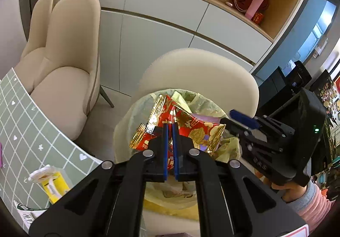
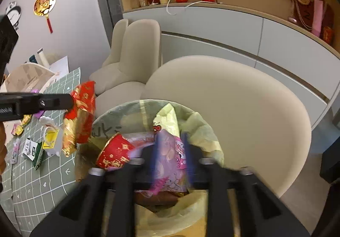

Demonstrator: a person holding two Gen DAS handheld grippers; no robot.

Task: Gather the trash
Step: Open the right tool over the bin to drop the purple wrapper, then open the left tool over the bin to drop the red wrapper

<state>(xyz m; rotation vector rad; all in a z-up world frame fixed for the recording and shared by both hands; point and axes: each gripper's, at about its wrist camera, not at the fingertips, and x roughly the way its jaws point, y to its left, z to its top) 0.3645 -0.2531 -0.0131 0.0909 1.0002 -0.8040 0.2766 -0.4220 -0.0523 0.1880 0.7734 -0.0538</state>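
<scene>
My left gripper (image 1: 170, 125) is shut on a red and gold snack wrapper (image 1: 191, 130) and holds it over the open trash bin with a pale green liner (image 1: 204, 103). The same wrapper (image 2: 79, 117) hangs from the left gripper's fingers (image 2: 55, 102) in the right wrist view, at the bin's left rim. My right gripper (image 2: 171, 141) is partly open, and a pink snack packet (image 2: 170, 152) sits between its blurred fingers over the bin (image 2: 204, 130). A red paper cup (image 2: 115, 152) and a yellow-green packet (image 2: 167, 117) lie in the bin. The right gripper (image 1: 244, 120) shows at right in the left wrist view.
A table with a green grid cloth (image 1: 31, 120) is at left, with a yellow packet (image 1: 51, 183) and several small wrappers (image 2: 31, 147) on it. A beige chair back (image 2: 244, 98) stands behind the bin, another chair (image 1: 63, 66) farther left, cabinets behind.
</scene>
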